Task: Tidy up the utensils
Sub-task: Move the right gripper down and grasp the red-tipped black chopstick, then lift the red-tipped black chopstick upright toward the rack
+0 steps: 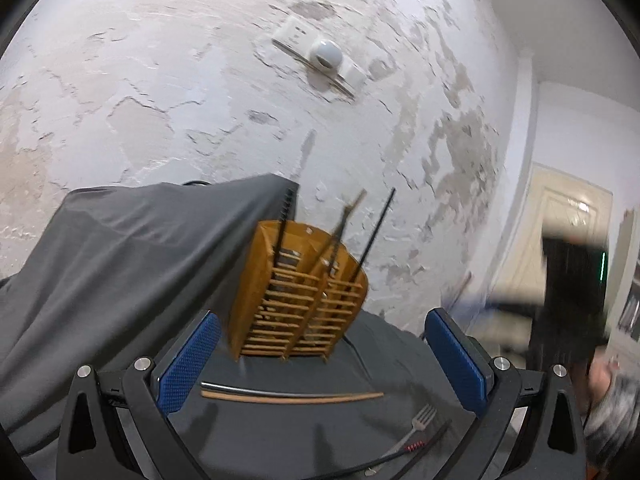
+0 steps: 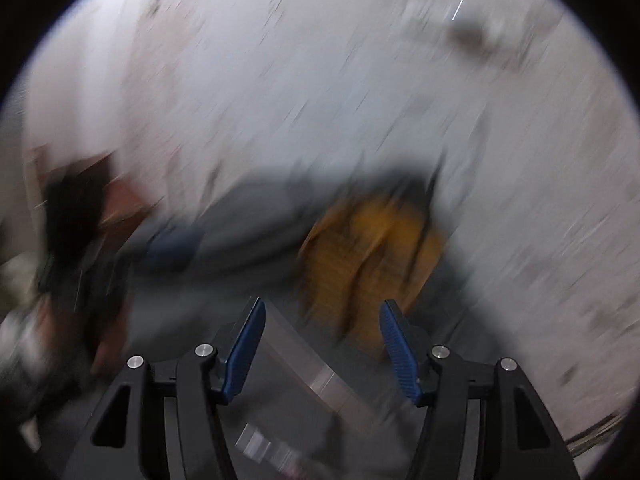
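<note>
Your left gripper stood with its jaws wide apart and nothing between them, pointed at the holder on the grey cloth. The holder already had a few chopsticks and what looked like a knife standing in its compartments. Still loose on the cloth in front of it were a wooden chopstick lying just beside a metal one, and nearer you a fork crossed by a black chopstick. Your right gripper also had its pads apart and held nothing, but its whole view was smeared, so you could not have judged what lay under it beyond a pale blurred streak on the cloth. Closing while that view was smeared risked missing the piece or pinching the cloth with it. The fork and the black chopstick overlapped, so grabbing one could have dragged the other off the edge. The holder looked light, and a careless nudge from either gripper could have tipped it and spilled what stood inside.
</note>
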`<state>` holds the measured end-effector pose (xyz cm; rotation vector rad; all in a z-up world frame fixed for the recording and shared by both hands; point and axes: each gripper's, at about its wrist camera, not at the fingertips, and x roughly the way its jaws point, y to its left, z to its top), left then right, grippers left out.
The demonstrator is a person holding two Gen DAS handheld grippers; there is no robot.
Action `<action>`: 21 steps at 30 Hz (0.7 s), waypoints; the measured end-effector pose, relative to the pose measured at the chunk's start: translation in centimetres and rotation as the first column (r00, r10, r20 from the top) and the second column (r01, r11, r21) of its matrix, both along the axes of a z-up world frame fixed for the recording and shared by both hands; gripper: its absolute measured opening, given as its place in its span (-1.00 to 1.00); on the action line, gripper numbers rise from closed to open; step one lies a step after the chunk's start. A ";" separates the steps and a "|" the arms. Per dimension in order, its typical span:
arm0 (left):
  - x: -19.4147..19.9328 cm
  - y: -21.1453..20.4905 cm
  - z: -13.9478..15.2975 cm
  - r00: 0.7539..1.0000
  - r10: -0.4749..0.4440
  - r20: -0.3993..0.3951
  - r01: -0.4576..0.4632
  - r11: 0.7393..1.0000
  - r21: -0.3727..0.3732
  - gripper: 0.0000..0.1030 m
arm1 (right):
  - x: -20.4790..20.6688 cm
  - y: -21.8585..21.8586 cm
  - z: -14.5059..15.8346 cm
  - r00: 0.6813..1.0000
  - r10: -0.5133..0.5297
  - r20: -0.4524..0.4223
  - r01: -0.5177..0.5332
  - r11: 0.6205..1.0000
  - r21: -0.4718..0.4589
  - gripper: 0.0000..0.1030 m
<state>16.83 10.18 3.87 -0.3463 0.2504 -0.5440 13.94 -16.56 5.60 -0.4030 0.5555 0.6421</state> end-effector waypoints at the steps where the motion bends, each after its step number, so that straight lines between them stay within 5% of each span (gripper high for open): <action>1: 0.1 0.5 0.0 1.000 0.010 -0.003 -0.010 1.000 -0.016 1.00 | -0.1 -0.2 -1.6 0.998 0.028 -0.053 -0.029 0.999 -0.032 -0.11; 4: 0.2 1.8 0.0 0.999 0.032 -0.013 -0.033 0.998 -0.060 1.00 | 0.2 -0.5 -5.8 0.977 0.098 -0.191 -0.117 0.989 -0.091 -0.43; 12: 1.1 4.1 -0.7 0.995 0.080 -0.058 -0.086 0.992 -0.093 1.00 | 3.6 1.9 -10.4 0.949 0.119 -0.291 -0.182 0.963 -0.200 -0.49; 13: 1.2 4.1 -0.8 0.994 0.084 -0.063 -0.089 0.992 -0.088 1.00 | 3.7 2.0 -10.3 0.947 0.145 -0.287 -0.198 0.966 -0.166 -0.71; 21: 1.2 2.4 -0.6 0.998 0.040 -0.049 -0.042 0.999 -0.032 1.00 | 2.0 1.5 -7.7 0.948 0.183 -0.260 -0.203 0.978 -0.051 -0.85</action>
